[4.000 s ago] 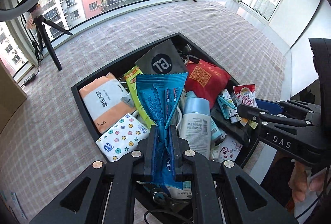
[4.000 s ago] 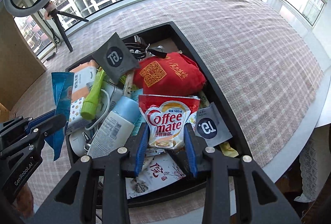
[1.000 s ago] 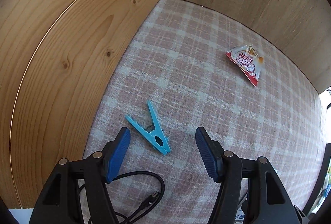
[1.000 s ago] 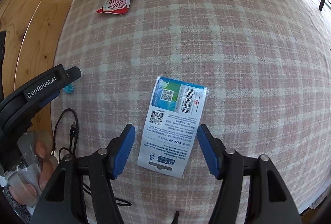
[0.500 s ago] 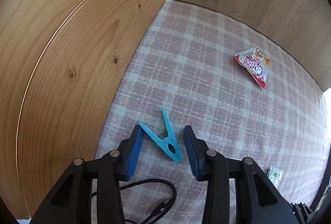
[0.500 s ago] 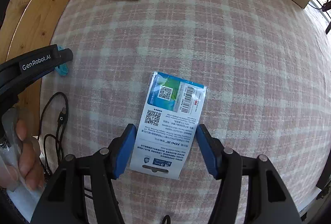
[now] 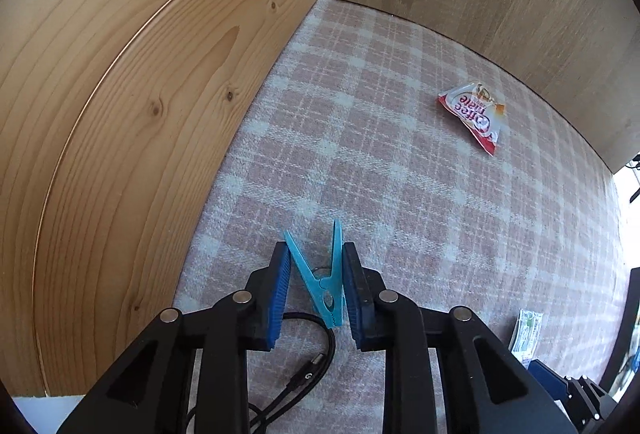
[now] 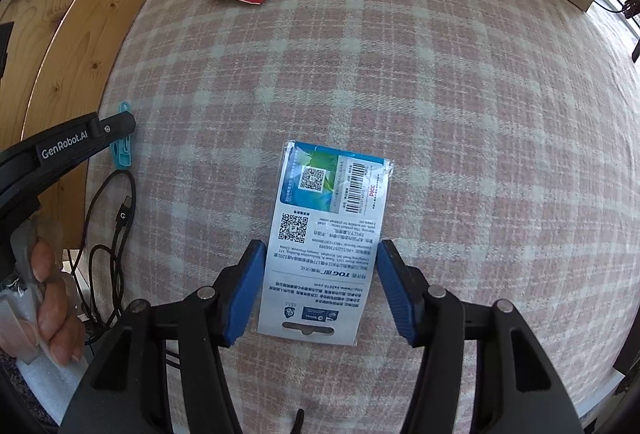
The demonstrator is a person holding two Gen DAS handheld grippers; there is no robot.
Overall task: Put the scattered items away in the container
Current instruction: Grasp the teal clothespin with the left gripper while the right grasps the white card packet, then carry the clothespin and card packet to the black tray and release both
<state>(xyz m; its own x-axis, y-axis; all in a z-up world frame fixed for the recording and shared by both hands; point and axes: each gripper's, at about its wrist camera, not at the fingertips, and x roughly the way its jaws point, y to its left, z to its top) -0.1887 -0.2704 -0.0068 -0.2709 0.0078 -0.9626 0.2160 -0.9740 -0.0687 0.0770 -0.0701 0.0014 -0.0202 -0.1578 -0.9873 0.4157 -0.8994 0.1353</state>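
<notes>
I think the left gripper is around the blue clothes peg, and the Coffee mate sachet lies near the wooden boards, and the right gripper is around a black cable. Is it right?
Not quite. The right gripper straddles a flat blue-and-white packet, not the black cable, which lies apart near the left gripper; its fingers are closing. The right wrist view shows this. The blue clothes peg and Coffee mate sachet are as you say.

Plaid cloth — wooden panels; black cable.
</notes>
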